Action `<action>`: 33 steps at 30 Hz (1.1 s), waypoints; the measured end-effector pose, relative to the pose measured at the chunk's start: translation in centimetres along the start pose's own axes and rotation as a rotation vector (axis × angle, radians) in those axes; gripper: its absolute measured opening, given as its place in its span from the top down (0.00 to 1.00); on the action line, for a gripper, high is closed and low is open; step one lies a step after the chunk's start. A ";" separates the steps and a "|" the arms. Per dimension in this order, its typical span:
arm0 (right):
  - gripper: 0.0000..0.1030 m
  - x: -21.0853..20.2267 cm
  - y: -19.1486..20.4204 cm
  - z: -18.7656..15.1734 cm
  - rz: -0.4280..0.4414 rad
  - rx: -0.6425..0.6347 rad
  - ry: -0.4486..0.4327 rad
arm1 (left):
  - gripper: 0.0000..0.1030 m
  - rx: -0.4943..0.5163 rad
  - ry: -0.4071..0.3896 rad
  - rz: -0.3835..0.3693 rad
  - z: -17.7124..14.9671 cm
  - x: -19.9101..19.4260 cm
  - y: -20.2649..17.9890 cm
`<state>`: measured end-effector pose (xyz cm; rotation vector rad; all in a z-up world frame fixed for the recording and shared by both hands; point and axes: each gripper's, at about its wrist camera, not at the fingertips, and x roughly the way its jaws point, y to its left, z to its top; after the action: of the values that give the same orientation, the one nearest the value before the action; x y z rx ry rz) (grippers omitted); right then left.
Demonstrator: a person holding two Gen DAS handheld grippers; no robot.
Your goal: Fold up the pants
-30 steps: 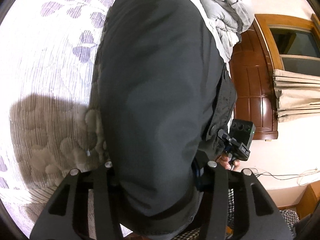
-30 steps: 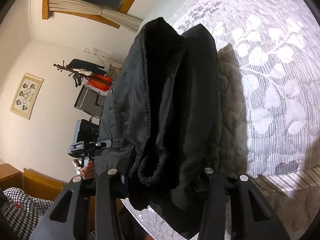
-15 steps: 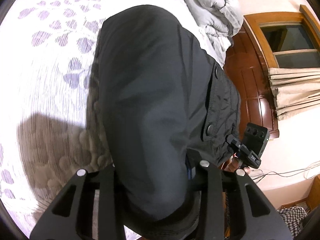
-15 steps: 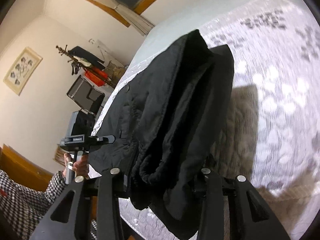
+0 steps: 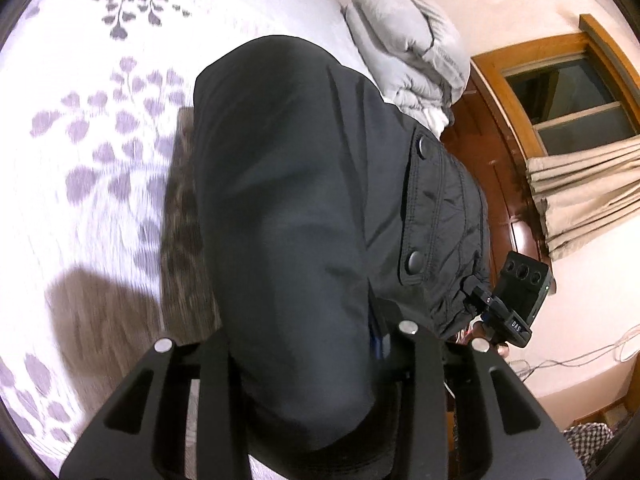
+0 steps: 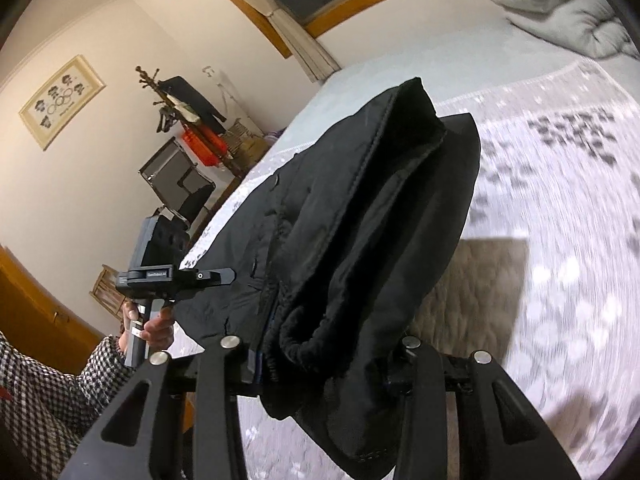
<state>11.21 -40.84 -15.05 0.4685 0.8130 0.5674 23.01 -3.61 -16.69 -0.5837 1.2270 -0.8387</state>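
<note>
The black pants (image 5: 288, 208) hang folded between both grippers, held up above the bed. My left gripper (image 5: 304, 344) is shut on one edge of the pants, and the fabric covers its fingertips. My right gripper (image 6: 320, 356) is shut on the other edge, near the elastic waistband (image 6: 304, 340). A pocket flap with two snap buttons (image 5: 416, 260) shows on the right side in the left wrist view. Each view shows the other gripper: the right one (image 5: 516, 304) and the left one (image 6: 168, 276) with the hand on it.
The bed carries a white quilt with a grey leaf print (image 5: 100, 168), also seen in the right wrist view (image 6: 568, 280). A folded grey duvet (image 5: 408, 48) lies at the head of the bed. A wooden headboard (image 5: 492, 176), a curtained window (image 5: 580, 92) and a coat rack (image 6: 176, 104) stand around.
Both grippers have lifted and tilted with the pants, so more of the room and the duvet is in view. The pants hang farther from the quilt. The grips have not changed.
</note>
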 end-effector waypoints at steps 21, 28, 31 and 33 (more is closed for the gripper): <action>0.62 7.5 -3.6 5.6 0.041 0.035 0.066 | 0.67 -0.038 -0.053 0.116 6.9 0.3 4.3; 0.59 9.2 -7.0 5.0 0.056 0.134 0.093 | 0.61 -0.031 -0.052 0.121 6.5 1.2 5.4; 0.54 9.6 -8.2 4.6 0.051 0.172 0.098 | 0.56 -0.024 -0.055 0.129 6.1 1.5 5.8; 0.52 9.9 -9.0 4.1 0.051 0.195 0.095 | 0.51 -0.016 -0.060 0.139 5.8 1.6 5.9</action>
<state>22.48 -42.10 -23.23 0.6465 0.9544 0.5629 30.24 -1.79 -20.74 -0.5265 1.2060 -0.6905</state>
